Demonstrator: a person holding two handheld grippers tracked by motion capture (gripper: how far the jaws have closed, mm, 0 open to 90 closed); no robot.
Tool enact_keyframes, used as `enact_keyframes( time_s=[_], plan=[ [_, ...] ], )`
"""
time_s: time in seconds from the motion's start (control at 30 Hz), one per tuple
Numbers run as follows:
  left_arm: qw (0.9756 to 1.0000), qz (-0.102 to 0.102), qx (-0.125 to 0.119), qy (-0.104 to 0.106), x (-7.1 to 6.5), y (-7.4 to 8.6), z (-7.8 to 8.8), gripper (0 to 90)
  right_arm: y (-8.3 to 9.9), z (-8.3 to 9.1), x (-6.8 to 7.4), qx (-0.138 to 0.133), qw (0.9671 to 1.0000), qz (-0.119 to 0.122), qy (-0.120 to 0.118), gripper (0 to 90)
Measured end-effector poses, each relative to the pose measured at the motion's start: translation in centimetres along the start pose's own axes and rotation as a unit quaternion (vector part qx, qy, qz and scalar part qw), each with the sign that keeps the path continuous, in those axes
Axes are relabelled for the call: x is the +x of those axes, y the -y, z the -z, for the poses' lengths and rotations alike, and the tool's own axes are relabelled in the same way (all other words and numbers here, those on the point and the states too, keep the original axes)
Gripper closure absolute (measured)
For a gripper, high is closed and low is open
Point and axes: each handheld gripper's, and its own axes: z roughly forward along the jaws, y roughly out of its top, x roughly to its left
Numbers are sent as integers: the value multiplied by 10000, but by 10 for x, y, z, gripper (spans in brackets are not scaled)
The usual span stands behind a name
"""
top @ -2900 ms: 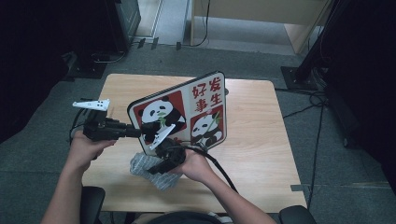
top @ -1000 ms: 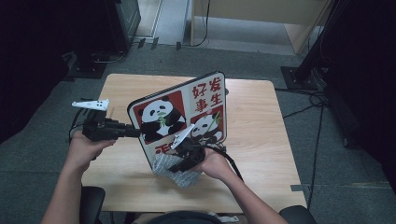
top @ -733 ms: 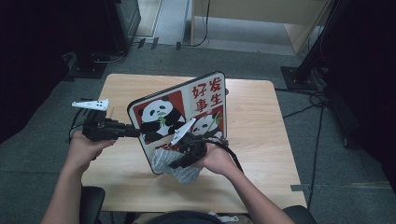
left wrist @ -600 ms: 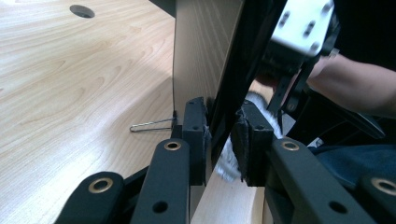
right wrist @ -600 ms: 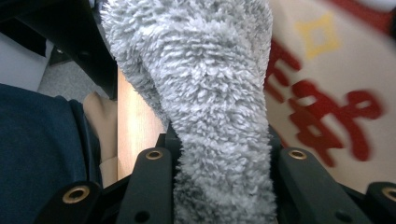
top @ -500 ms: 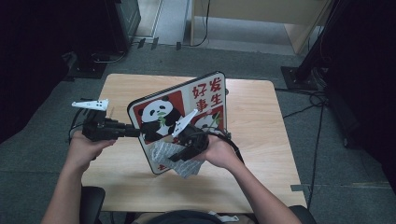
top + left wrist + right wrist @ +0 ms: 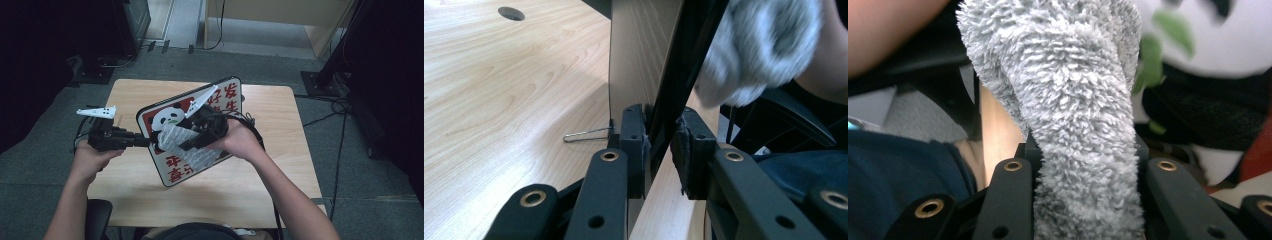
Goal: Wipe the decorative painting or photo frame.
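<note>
Your right gripper (image 7: 186, 145), clamped on the fluffy grey cloth (image 7: 187, 147), now sits higher on the tilted red-and-white panda picture board (image 7: 172, 175), over the panda, up from the lower edge near you.

Panda board and grey cloth over the counter

The board (image 7: 192, 132), red with pandas and a black rim, stands tilted on its lower edge; the fluffy grey cloth (image 7: 182, 142), bunched, lies pressed against its printed face near the middle.
</note>
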Motion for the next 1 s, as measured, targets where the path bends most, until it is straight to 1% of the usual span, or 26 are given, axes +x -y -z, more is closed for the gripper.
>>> enact_keyframes(
  time_s=[0.07, 0.2, 0.27, 0.37, 0.47, 0.57, 0.73, 0.77, 0.8, 0.83, 0.87, 0.93, 0.97, 1.0],
  plan=[
    [10000, -1, -7, 3, 0, 0, 0, 762, -7, 6, -1, -54, 10000, 6, -13, 686],
    [10000, -22, 4, 11, 0, 0, 0, 762, -23, 15, -2, -37, 9999, 39, 113, 686],
    [10000, -29, 4, -19, 0, 0, 1, 763, -30, 19, -1, 6, 9999, 74, 138, 686],
    [9999, -57, -7, -94, -2, 1, 1, 766, -41, 25, -1, -10, 9997, 180, 181, 686],
    [10000, -47, 2, -72, -1, 1, 1, 767, -52, 32, -1, -19, 9997, 193, 168, 686],
    [10000, -41, -8, -62, -1, 1, 1, 767, -62, 38, -1, 1, 9995, 229, 202, 685],
    [10000, -48, -44, -56, -1, 2, 1, 767, -85, 51, -1, -138, 9987, 389, 306, 685],
    [9999, -77, -46, -74, -1, 2, 1, 767, -85, 51, -1, -138, 9987, 389, 306, 685],
    [9999, -75, -47, -76, -1, 2, 1, 767, -95, 55, 0, -126, 9985, 398, 348, 686],
    [9999, -72, -46, -68, -1, 2, 1, 767, -101, 55, 0, -133, 9983, 434, 366, 685],
    [9999, -79, -39, -71, -1, 2, 2, 767, -111, 55, 0, -112, 9981, 459, 399, 685],
    [9999, -76, -40, -63, 0, 2, 2, 767, -120, 55, -2, -73, 9980, 477, 410, 685],
    [9999, -81, -39, -58, 0, 2, 2, 767, -126, 55, -1, -6, 9978, 480, 448, 685],
    [9999, -77, -42, -60, 0, 2, 2, 767, -132, 54, -2, 5, 9976, 506, 472, 685]
  ],
)
